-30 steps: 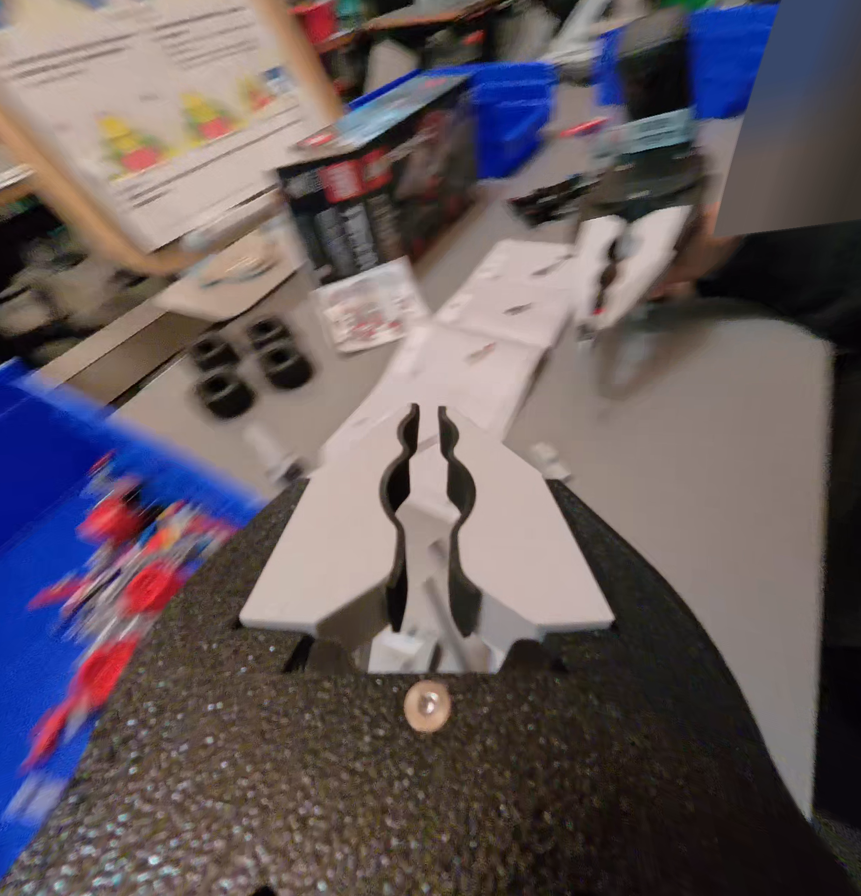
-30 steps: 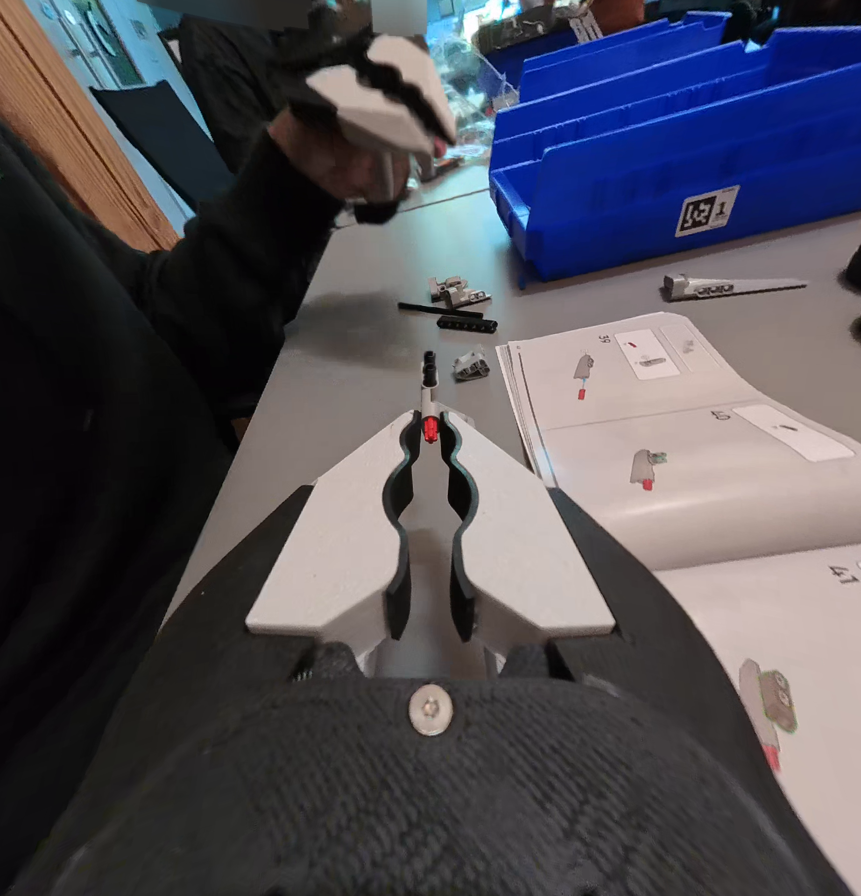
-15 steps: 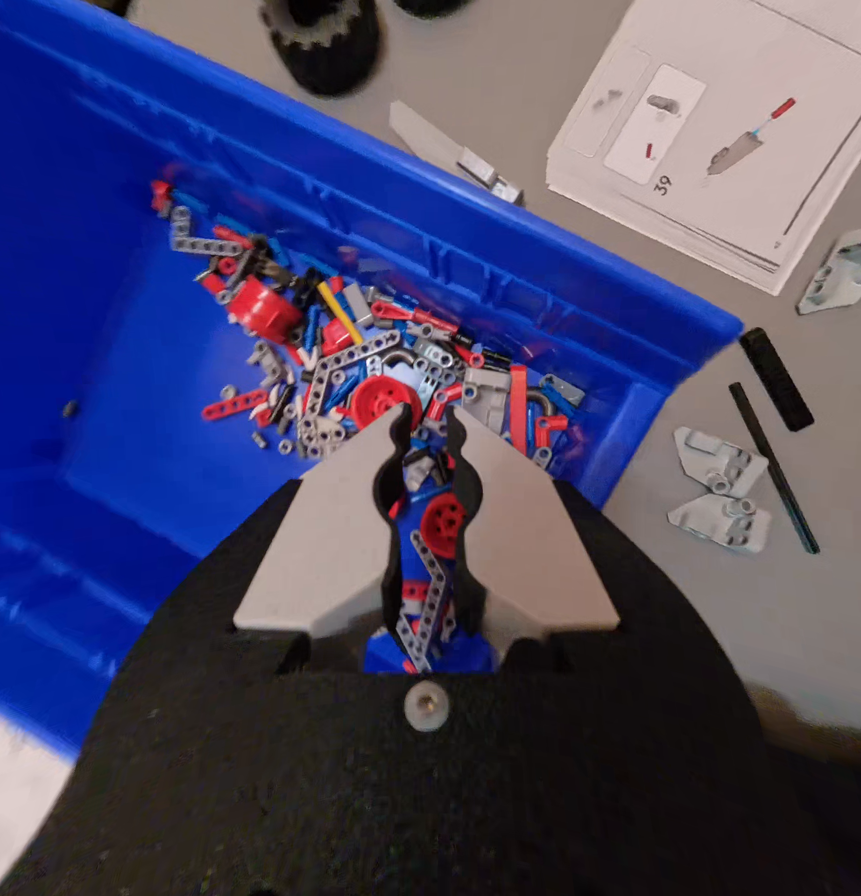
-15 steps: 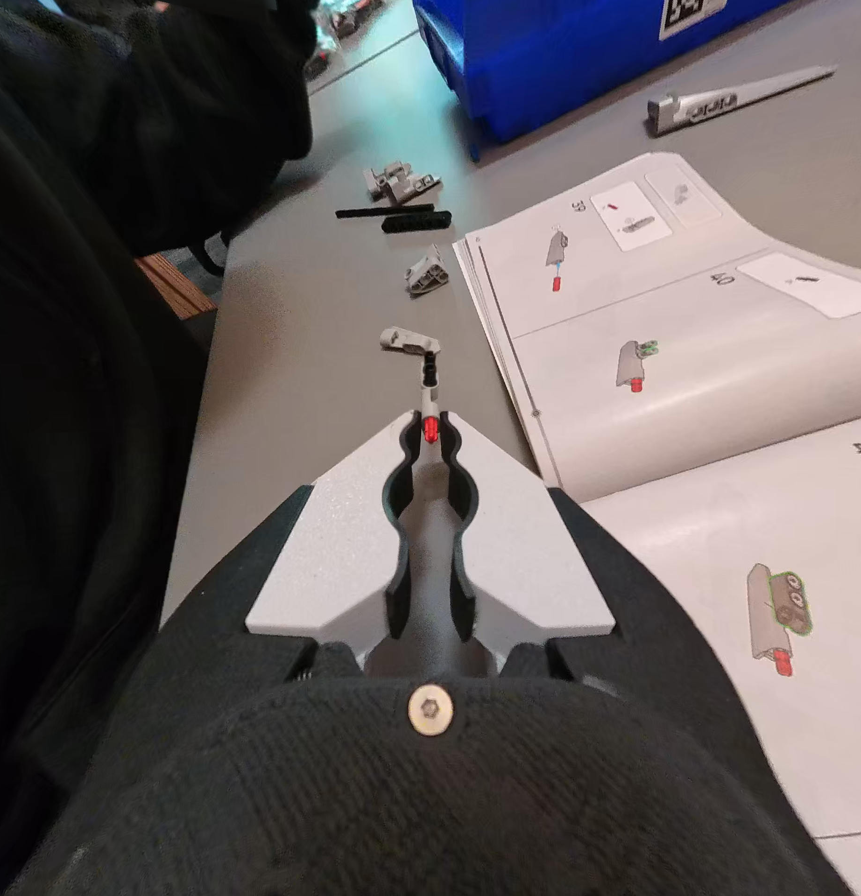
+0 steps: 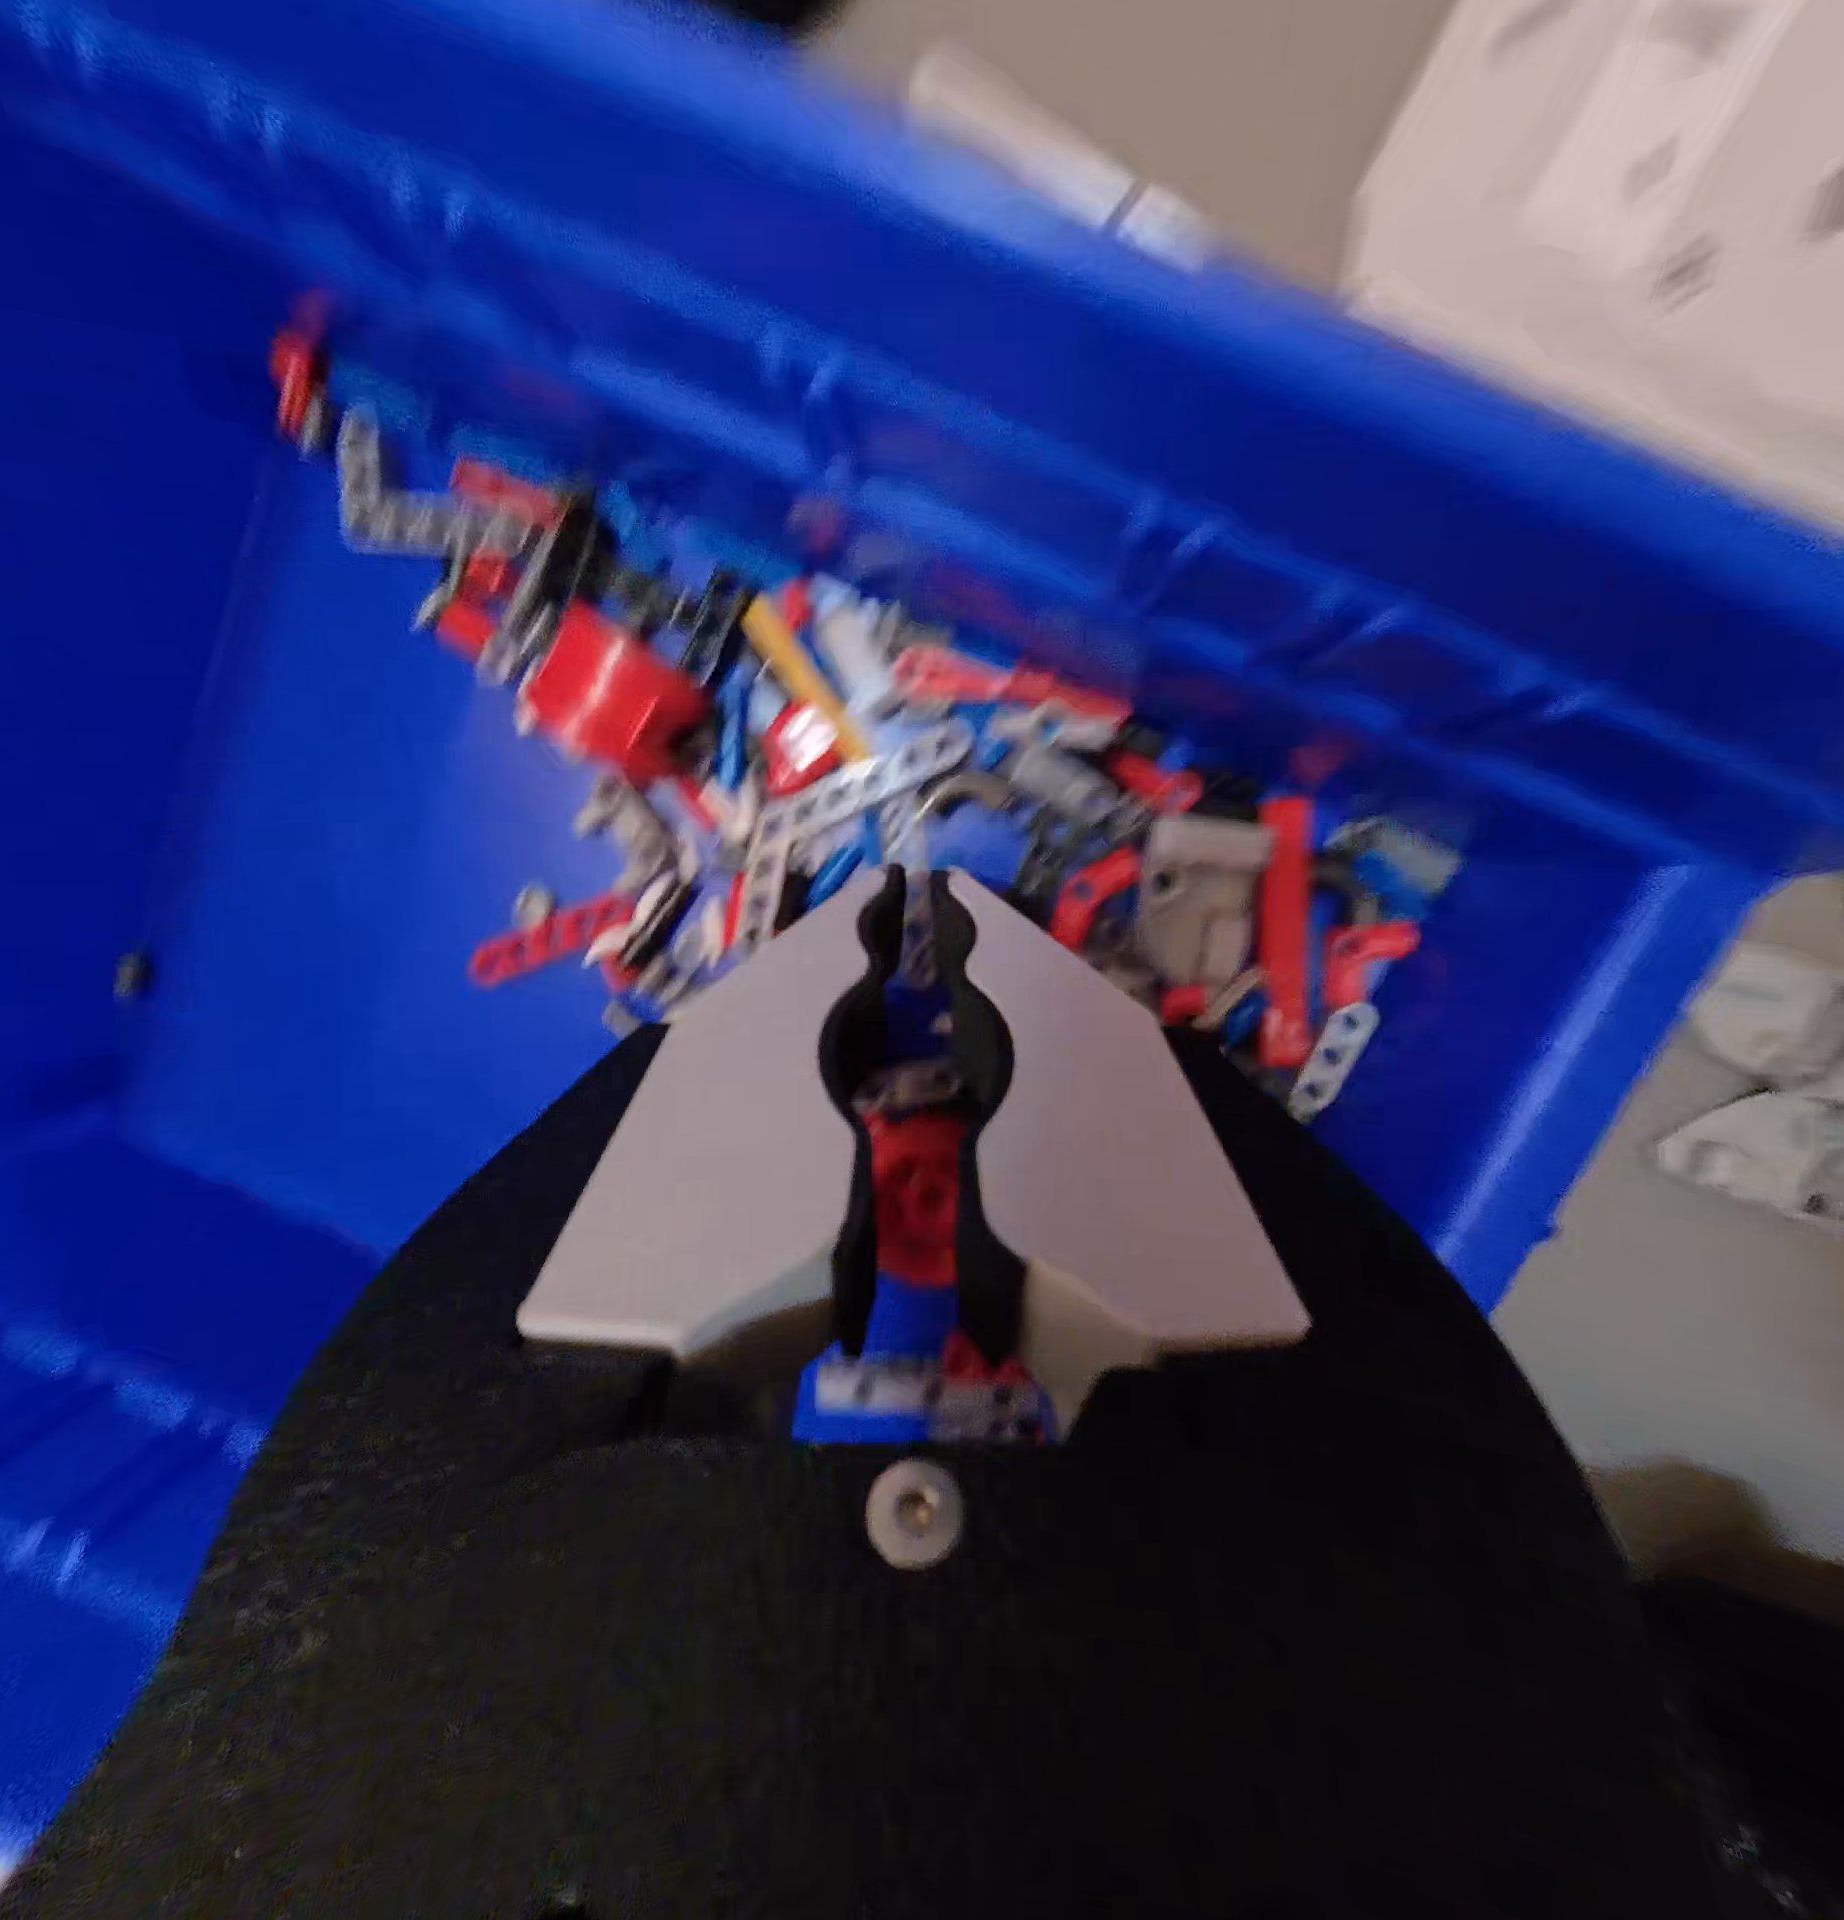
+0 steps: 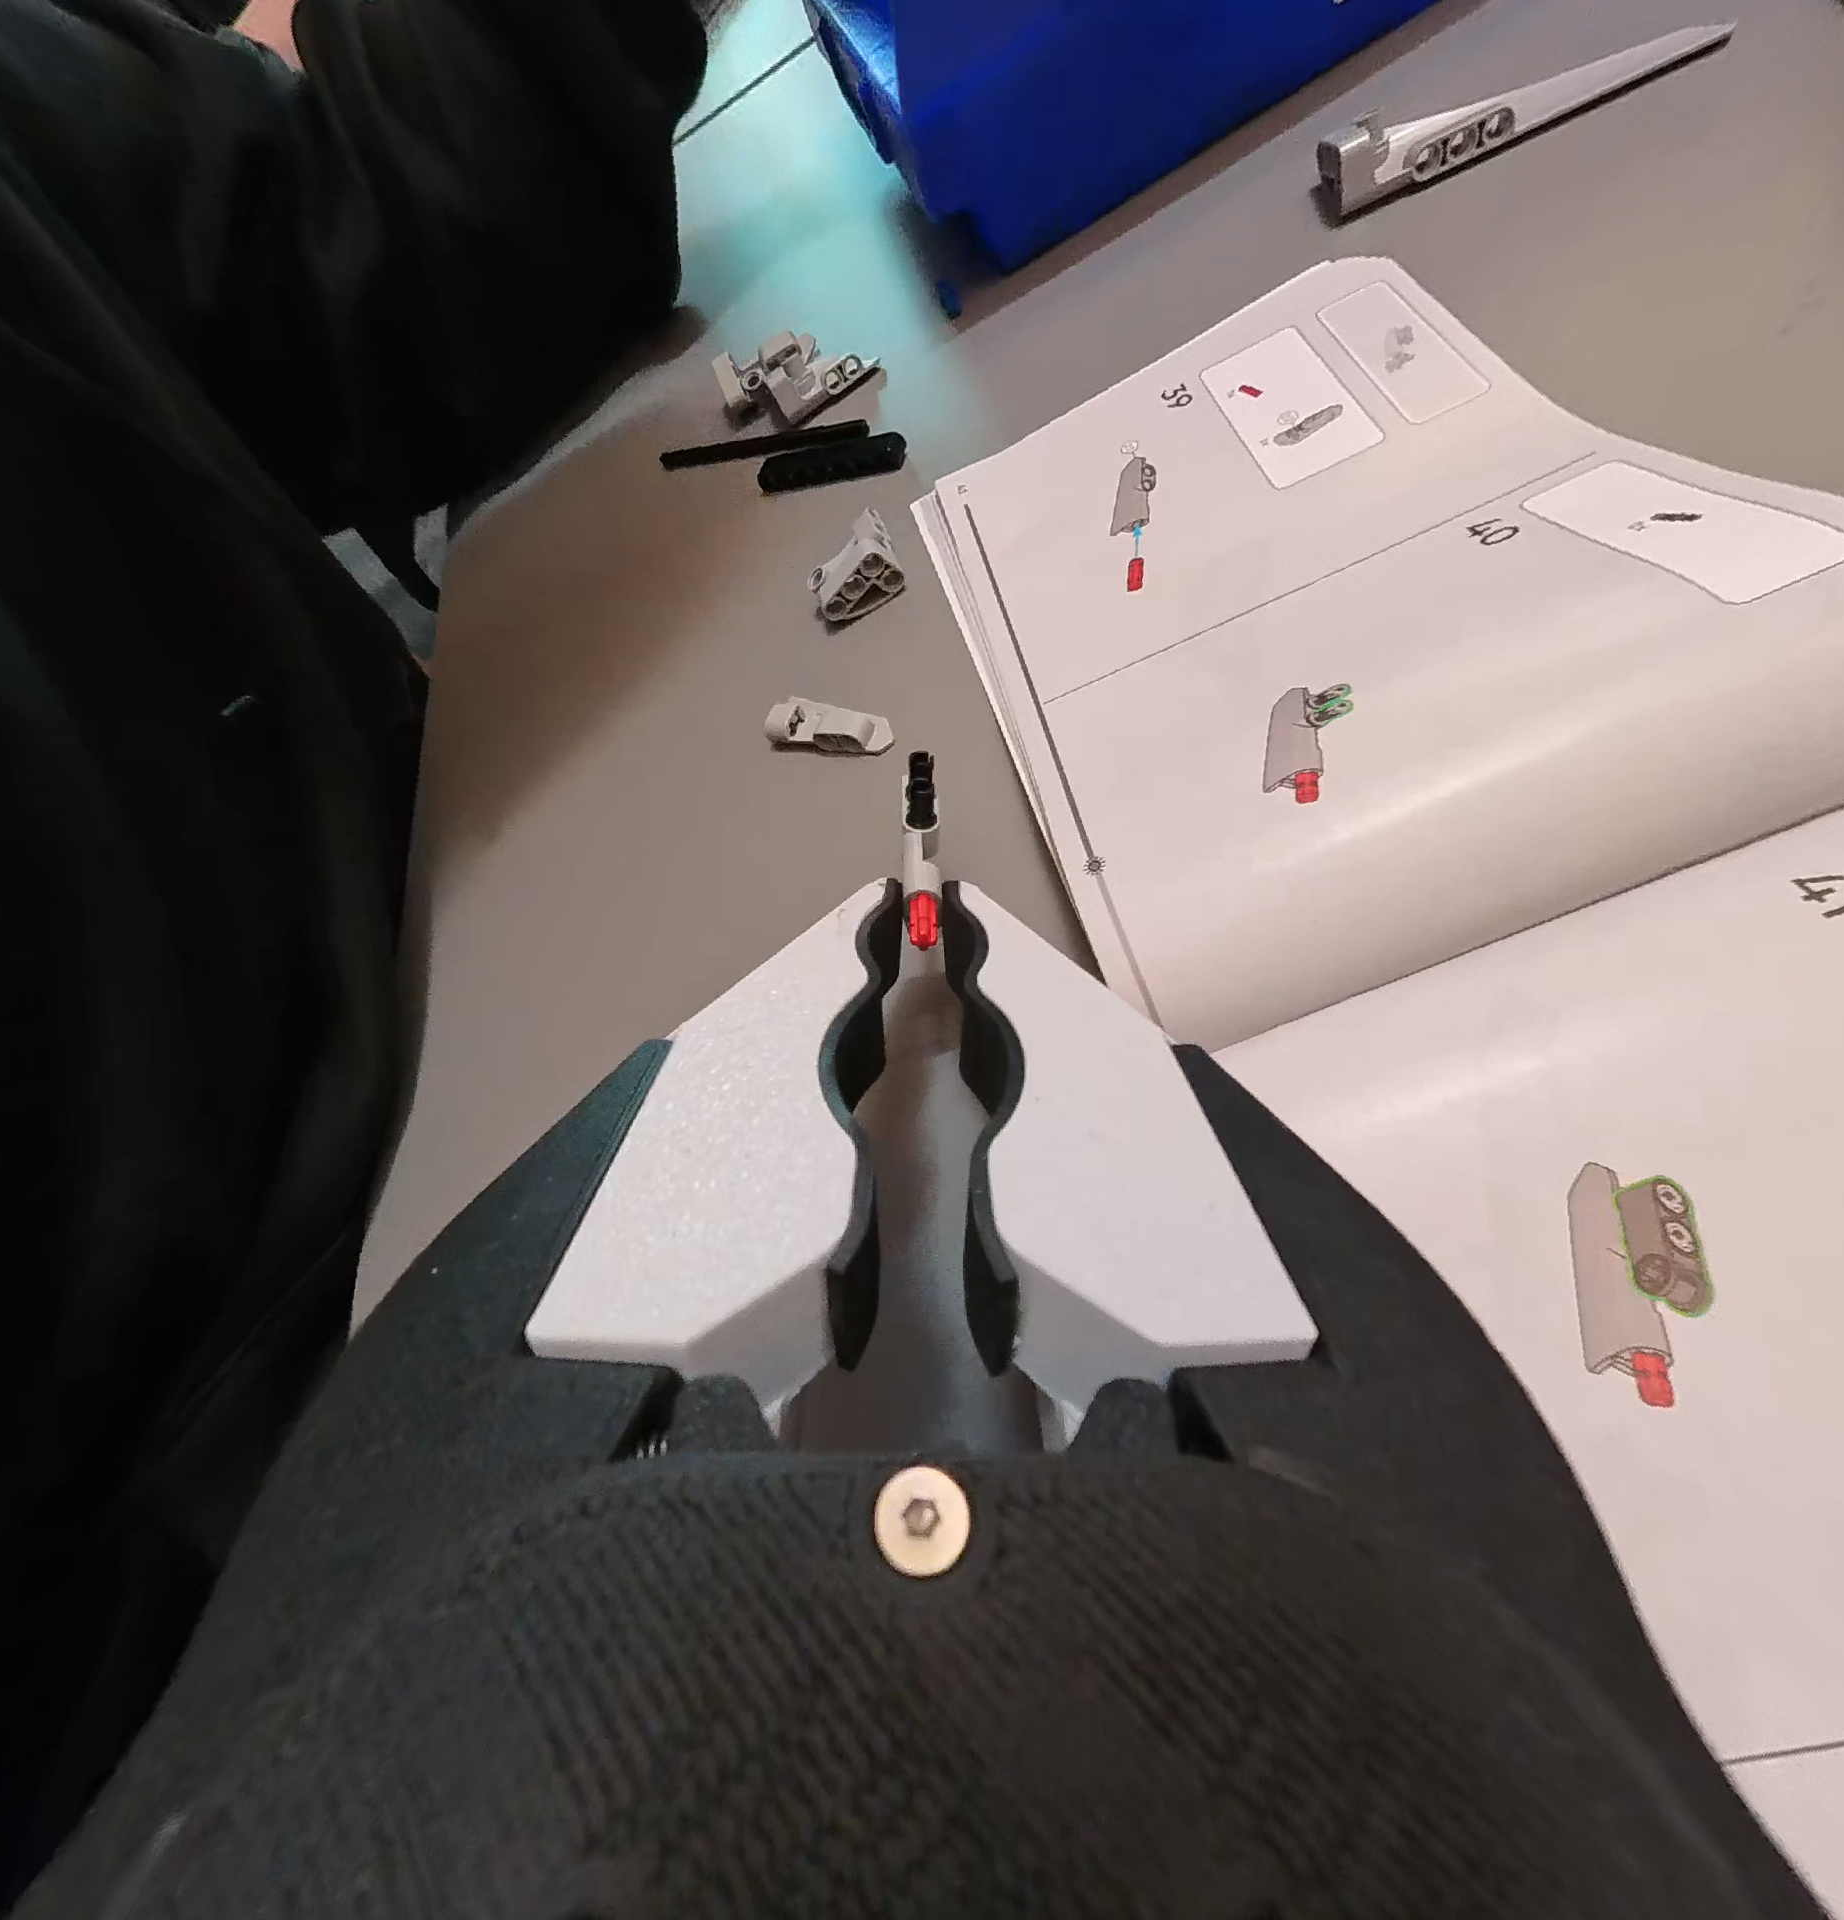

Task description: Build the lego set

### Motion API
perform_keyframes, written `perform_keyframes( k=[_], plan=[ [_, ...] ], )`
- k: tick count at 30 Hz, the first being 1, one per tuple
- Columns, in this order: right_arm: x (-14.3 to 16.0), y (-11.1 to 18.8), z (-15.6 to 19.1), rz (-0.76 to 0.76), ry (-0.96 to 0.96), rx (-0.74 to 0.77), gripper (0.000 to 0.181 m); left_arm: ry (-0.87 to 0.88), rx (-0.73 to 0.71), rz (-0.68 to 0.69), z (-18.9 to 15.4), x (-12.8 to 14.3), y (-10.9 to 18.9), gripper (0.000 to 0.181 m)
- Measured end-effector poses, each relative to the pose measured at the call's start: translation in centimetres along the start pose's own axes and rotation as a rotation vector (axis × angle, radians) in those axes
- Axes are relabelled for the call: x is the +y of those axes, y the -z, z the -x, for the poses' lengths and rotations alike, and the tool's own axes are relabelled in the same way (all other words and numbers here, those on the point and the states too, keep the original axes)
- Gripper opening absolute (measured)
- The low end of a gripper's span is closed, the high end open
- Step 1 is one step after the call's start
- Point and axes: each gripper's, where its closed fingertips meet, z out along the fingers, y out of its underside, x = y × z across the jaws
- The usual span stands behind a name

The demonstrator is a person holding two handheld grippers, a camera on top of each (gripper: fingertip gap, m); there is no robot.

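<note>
Right gripper is clamped on a small lego sub-assembly: a slim grey piece with a red pin at the near end and black pins poking out the far end. The red pin sits pinched between the tips, and the rest juts forward above the grey tabletop, just beside the open paper instruction booklet.

Over on the other side, the left gripper hangs above the big blue plastic bin, nose pointing down into the heap of loose red, grey and blue lego parts. Its tips are nearly together with a narrow slit between them. Is anything caught in there? I can't tell; the whole view is smeared by motion.

Handling, as I judge it: these parts are light, hard and slick, so they'll skate or pivot if squeezed off-centre. The held assembly looks best gripped across the grey body, not the round pin, which could let it swivel. Pins are push-fit and may pop apart under a sideways knock.

Hard to make out: individual pieces in the bin blur into each other, and the gripper body covers the near part of the heap. On the table, loose grey lego panels and a black beam lie well ahead, and the bin's corner is cut off at the top.
</note>
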Motion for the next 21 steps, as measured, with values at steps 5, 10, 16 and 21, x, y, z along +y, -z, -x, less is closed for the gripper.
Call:
perform_keyframes(
  k=[5,10,16,21],
  plan=[
    [0.1,-0.1,-0.2,0.009,-0.034,-0.013,0.006,-0.1,0.111,-0.092,-2.3,-1.9,-1.3,0.013],
    [-0.2,0.2,-0.2,-0.014,-0.03,-0.011,0.006,-0.07,0.098,-0.033,-1.6,-0.4,-1.5,0.012],
    [-0.2,0.2,-0.2,-0.013,-0.04,-0.021,0.006,-0.014,0.019,-0.036,0.1,0.6,0.3,0.013],
    [0.0,0.0,-0.2,0.005,-0.041,-0.017,0.006,0.06,0.037,-0.036,0.0,0.4,0.6,0.008]
  ],
)
